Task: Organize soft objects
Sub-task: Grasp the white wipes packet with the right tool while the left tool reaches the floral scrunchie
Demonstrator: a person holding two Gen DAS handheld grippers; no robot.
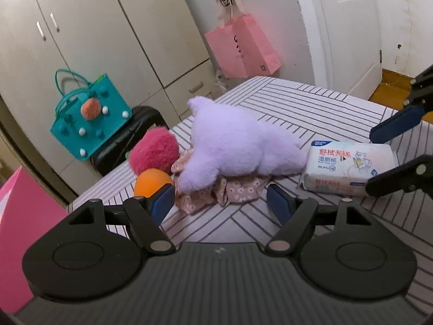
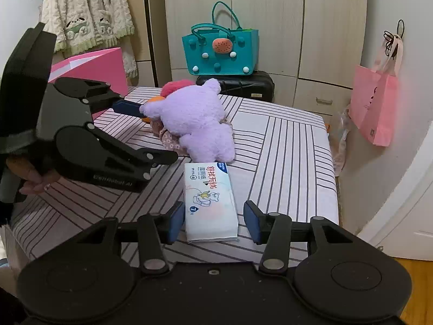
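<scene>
Right wrist view shows your right tongs (image 2: 211, 220) spread around the wipes (image 2: 209, 203) at lower centre on the bed (image 2: 284, 146), ready to pinch, while your left tongs (image 2: 151, 132), also spread, flank the plush (image 2: 196, 119) above.

Soft, even indoor light is filling both views, and nothing is glaring. The purple plush toy (image 1: 238, 146) is casting only a faint shadow on the striped bed (image 1: 311, 108). Fisheye distortion is bending the wardrobe doors (image 1: 81, 48) and the white door (image 1: 349, 27) near the edges. Dark vignetting is cutting the right wrist view's corners. The pink paper bag (image 1: 243, 46) is looking slightly soft and hazy.
</scene>
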